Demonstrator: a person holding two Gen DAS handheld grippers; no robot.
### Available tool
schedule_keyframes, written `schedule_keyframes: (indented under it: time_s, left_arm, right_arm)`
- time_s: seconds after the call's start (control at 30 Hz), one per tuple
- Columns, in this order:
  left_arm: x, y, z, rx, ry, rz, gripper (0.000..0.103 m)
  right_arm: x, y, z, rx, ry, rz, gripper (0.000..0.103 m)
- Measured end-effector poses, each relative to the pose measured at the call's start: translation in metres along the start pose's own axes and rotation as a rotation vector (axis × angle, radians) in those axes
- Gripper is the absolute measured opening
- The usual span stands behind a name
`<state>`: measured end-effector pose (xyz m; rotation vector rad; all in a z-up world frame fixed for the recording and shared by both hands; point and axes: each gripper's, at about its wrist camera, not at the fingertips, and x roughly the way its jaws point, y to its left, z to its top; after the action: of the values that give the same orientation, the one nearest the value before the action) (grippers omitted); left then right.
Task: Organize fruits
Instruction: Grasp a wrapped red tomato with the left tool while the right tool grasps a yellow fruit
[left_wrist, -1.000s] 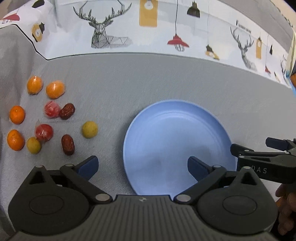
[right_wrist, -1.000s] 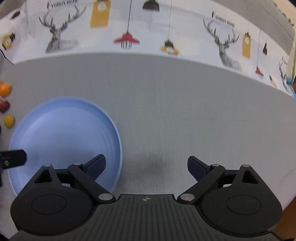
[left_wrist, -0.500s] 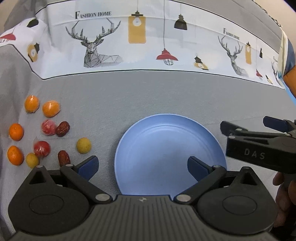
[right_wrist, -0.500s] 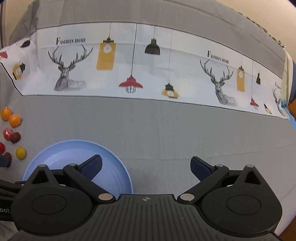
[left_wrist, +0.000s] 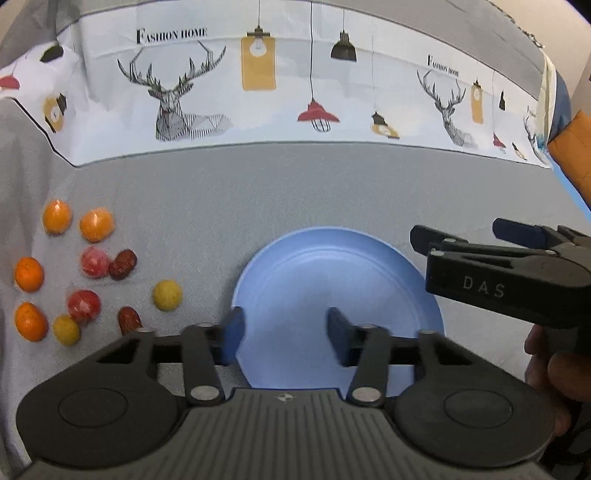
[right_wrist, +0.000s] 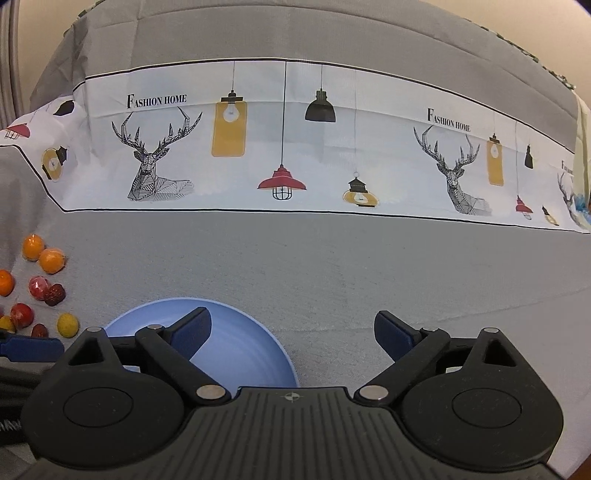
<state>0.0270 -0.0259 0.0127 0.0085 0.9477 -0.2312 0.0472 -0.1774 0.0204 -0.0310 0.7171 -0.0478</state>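
Nothing is picked yet: your left gripper (left_wrist: 284, 338) and right gripper (right_wrist: 291, 334) both hang apart and empty above the blue plate (left_wrist: 332, 266). The fruits (left_wrist: 92, 273), perhaps a dozen, lie scattered toward the cloth's (left_wrist: 295, 192) left edge; reach left for one next.

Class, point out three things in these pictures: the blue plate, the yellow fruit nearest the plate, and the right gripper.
blue plate (left_wrist: 332, 273): left wrist view, bare centre of its dish.
yellow fruit (left_wrist: 167, 294): left wrist view, middle of its skin.
right gripper (right_wrist: 291, 332): right wrist view, midway between its fingertips.
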Motion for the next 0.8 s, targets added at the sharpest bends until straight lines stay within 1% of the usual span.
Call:
schedule_keyframes:
  time_s: [0.03, 0.1, 0.13, 0.2, 0.27, 0.33, 0.37, 0.4, 0.43, 0.47, 0.5, 0.53, 0.6, 0.63, 0.77, 0.8]
  left_arm:
    - [-0.003, 0.001, 0.001, 0.008, -0.006, 0.004, 0.032]
    - [-0.01, 0.005, 0.006, 0.031, -0.005, 0.001, 0.028]
    - [-0.013, 0.008, 0.01, 0.05, -0.002, -0.003, 0.026]
    - [-0.02, 0.014, 0.019, 0.109, 0.005, 0.0, 0.026]
    - [-0.024, 0.023, 0.028, 0.189, 0.024, 0.01, 0.026]
    - [-0.024, 0.041, 0.031, 0.223, 0.034, 0.036, 0.026]
    - [-0.021, 0.054, 0.03, 0.204, 0.039, 0.038, 0.026]
    - [-0.016, 0.069, 0.026, 0.157, 0.046, 0.039, 0.026]
    - [-0.009, 0.086, 0.021, 0.074, 0.075, 0.047, 0.023]
    - [0.001, 0.107, 0.02, -0.037, 0.143, 0.063, 0.018]
    - [0.001, 0.119, 0.021, -0.087, 0.137, 0.08, 0.015]
    - [0.0, 0.131, 0.022, -0.148, 0.121, 0.075, 0.015]
    - [0.001, 0.147, 0.021, -0.25, 0.124, 0.04, 0.015]
    - [0.003, 0.152, 0.02, -0.282, 0.133, 0.037, 0.015]
    - [0.01, 0.157, 0.018, -0.316, 0.163, 0.088, 0.015]
    - [0.012, 0.16, 0.018, -0.332, 0.169, 0.099, 0.018]
  right_arm:
    - [0.0, 0.0, 0.001, 0.008, 0.005, 0.012, 0.09]
    - [0.001, -0.001, 0.001, 0.021, 0.013, 0.031, 0.08]
    - [0.001, -0.001, 0.001, 0.026, 0.016, 0.037, 0.078]
    - [0.002, 0.002, 0.002, 0.038, 0.02, 0.056, 0.066]
    - [0.002, 0.006, 0.001, 0.041, 0.018, 0.088, 0.061]
    - [0.002, 0.011, 0.001, 0.035, 0.014, 0.12, 0.058]
    - [0.002, 0.016, 0.0, 0.029, 0.012, 0.139, 0.053]
    - [0.001, 0.02, 0.0, 0.023, 0.007, 0.155, 0.047]
    - [0.0, 0.023, 0.0, 0.017, -0.001, 0.176, 0.044]
    - [0.0, 0.027, 0.002, 0.015, -0.01, 0.195, 0.036]
    - [-0.001, 0.031, 0.003, 0.014, -0.025, 0.225, 0.026]
    - [-0.002, 0.033, 0.004, 0.011, -0.034, 0.246, 0.023]
    - [-0.005, 0.04, 0.006, -0.001, -0.048, 0.284, 0.021]
    - [-0.005, 0.045, 0.007, -0.008, -0.052, 0.304, 0.021]
    - [-0.004, 0.062, 0.009, -0.024, -0.037, 0.38, 0.021]
    - [-0.003, 0.068, 0.008, -0.032, -0.026, 0.402, 0.021]
